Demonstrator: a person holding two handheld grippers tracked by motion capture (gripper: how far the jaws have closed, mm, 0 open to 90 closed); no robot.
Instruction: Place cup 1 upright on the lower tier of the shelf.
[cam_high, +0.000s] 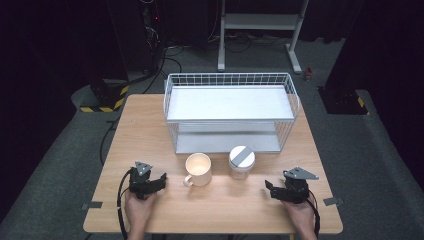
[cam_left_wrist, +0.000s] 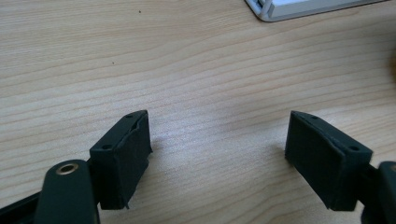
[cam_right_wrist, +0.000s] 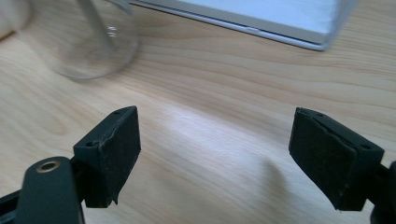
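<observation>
High view: the left gripper (cam_high: 161, 182) rests near the table's (cam_high: 150, 125) front edge, just left of the white mug (cam_high: 199, 169). The right gripper (cam_high: 270, 189) sits right of the glass jar (cam_high: 242, 161). Both have bare wood around them. A white wire shelf (cam_high: 230, 112) stands behind the mug and jar.

Left gripper view: its jaws are wide apart, with nothing between, just wood. A shelf corner (cam_left_wrist: 271, 11) peeks in at the top.

Right gripper view: its jaws gape too, holding nothing. The jar (cam_right_wrist: 88, 42) stands ahead, up and left, blurry. The shelf edge (cam_right_wrist: 261, 25) runs across the top.
</observation>
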